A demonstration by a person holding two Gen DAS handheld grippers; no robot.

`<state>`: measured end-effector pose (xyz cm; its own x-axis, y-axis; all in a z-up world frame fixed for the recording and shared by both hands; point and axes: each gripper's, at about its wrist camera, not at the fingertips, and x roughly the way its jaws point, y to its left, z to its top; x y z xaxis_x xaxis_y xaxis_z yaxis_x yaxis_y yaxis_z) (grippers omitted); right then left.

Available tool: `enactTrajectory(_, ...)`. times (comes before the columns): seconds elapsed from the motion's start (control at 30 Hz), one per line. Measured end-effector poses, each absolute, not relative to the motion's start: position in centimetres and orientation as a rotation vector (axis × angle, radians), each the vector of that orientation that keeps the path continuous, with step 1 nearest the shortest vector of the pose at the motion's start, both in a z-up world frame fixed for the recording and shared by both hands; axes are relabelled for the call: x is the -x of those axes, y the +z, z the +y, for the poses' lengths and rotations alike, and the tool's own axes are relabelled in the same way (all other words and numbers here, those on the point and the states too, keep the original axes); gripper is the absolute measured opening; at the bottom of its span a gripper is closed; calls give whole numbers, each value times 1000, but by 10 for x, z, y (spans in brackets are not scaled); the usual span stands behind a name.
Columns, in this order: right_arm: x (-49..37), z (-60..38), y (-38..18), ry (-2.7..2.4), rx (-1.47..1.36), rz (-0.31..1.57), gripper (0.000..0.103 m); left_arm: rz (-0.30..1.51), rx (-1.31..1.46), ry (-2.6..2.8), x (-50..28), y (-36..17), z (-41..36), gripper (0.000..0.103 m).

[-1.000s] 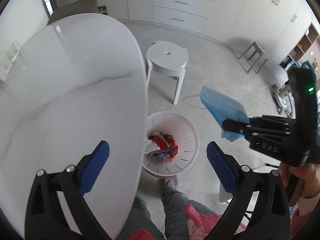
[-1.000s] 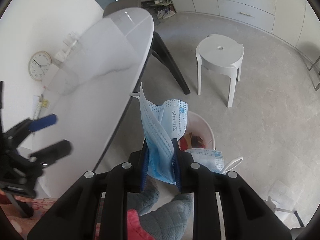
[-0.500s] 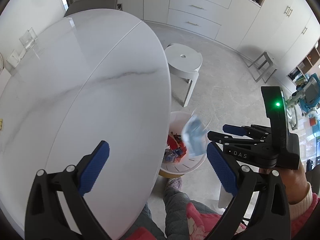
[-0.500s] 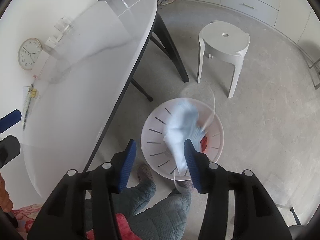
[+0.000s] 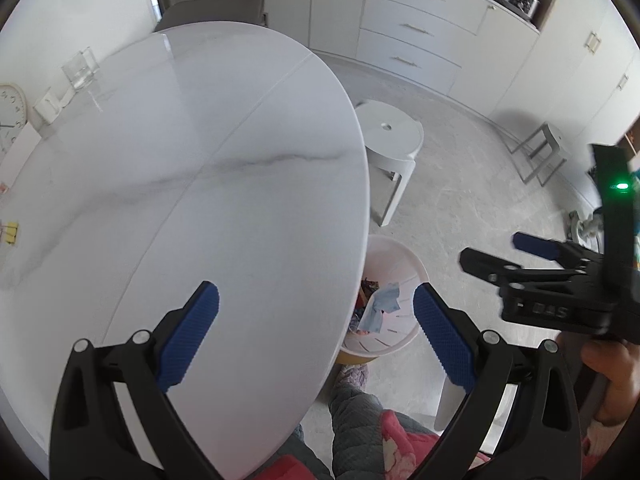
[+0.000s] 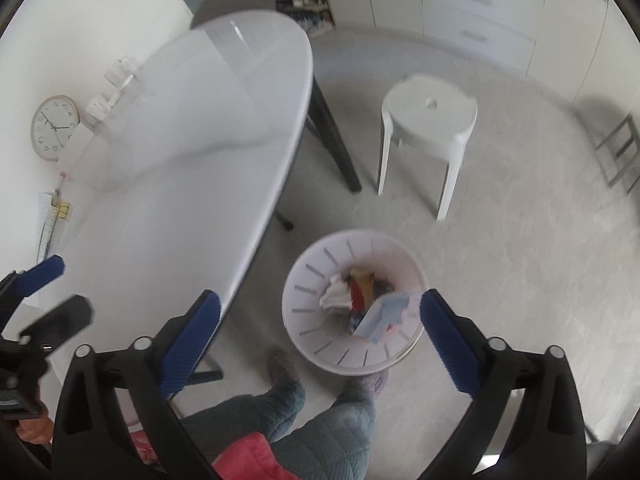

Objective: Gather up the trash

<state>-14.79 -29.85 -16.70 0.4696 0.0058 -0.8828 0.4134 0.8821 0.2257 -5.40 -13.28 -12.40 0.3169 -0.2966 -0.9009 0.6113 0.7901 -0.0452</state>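
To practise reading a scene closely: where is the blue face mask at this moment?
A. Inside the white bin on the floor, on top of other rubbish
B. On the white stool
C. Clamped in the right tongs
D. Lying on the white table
A: the blue face mask lies inside the white bin among other rubbish, and the right tongs are open and empty above it.

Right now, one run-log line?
right tool: open, jaws just opened, nothing between | left tool: open, empty | blue mask: in white bin

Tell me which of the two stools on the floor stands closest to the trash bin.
The white round plastic stool, standing just beyond the trash bin beside the table. The grey metal-framed stool stands farther off, near the cabinets.
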Motion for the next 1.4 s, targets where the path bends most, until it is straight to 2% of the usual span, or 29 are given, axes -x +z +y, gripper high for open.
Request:
enactTrajectory(0.33, 90, -234, -100, -151, -279, 992, 100, 1046, -238, -466, 19, -92, -67, 94)
enactTrajectory(0.67, -37, -94, -82, 89, -132, 970, 100, 1033, -80, -99, -75, -89, 107, 95)
enactTrajectory(0.9, -127, -5, -88, 131, -95, 954, 100, 1070, 75, 198, -187, -128, 246, 95)
enactTrajectory(1.07, -183, 41, -109, 157, -71, 1002, 100, 1100, 211, 369, -268, -161, 315, 95)
enactTrajectory(1.17, -211, 61, -120, 173, -61, 1038, 100, 1119, 285, 460, -318, -187, 344, 95)
enactTrajectory(1.4, -252, 78, -139, 197, -43, 1086, 100, 1161, 363, 606, -374, -235, 368, 95)
